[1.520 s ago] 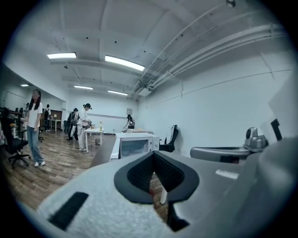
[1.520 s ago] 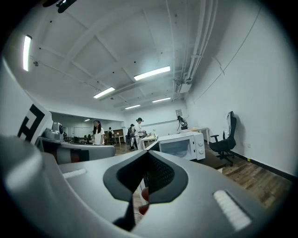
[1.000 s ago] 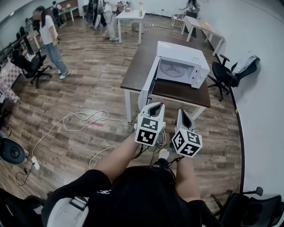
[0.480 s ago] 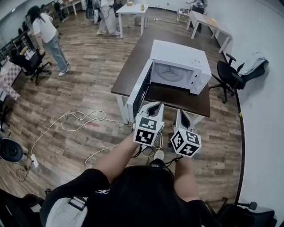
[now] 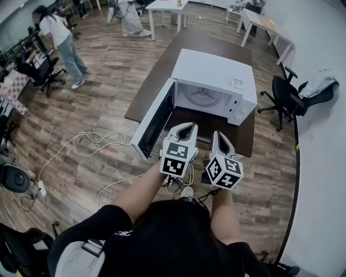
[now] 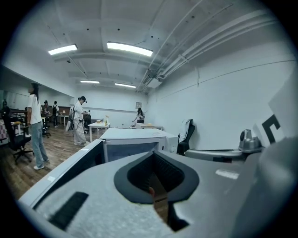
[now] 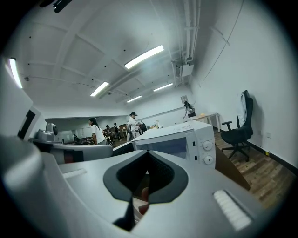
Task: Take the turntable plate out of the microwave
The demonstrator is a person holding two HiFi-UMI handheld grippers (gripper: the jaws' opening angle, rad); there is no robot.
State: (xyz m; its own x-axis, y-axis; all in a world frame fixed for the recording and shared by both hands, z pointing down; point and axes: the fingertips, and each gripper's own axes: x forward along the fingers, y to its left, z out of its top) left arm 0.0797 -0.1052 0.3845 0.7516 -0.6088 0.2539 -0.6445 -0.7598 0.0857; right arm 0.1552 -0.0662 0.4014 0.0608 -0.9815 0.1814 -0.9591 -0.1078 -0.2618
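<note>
A white microwave [image 5: 213, 73] stands on a dark brown table [image 5: 154, 81], its door [image 5: 153, 123] swung wide open to the left. Inside the lit cavity lies the round glass turntable plate [image 5: 201, 96]. Both grippers hang side by side just short of the table's near edge, pointing at the oven. My left gripper [image 5: 185, 129] is shut and empty, in front of the open door. My right gripper [image 5: 218, 136] is shut and empty too. The left gripper view shows the microwave [image 6: 132, 139] and its door [image 6: 70, 169] ahead. The right gripper view shows the control knobs [image 7: 205, 151].
A black office chair [image 5: 284, 94] stands right of the table near the white wall. White cables [image 5: 92, 143] trail over the wooden floor at left. People [image 5: 57, 40] and white desks [image 5: 167, 8] are further back. Another chair [image 5: 16, 178] sits at the left edge.
I have walked closer: the microwave and table have grown larger and come nearer to both grippers. The grippers stay shut, side by side.
</note>
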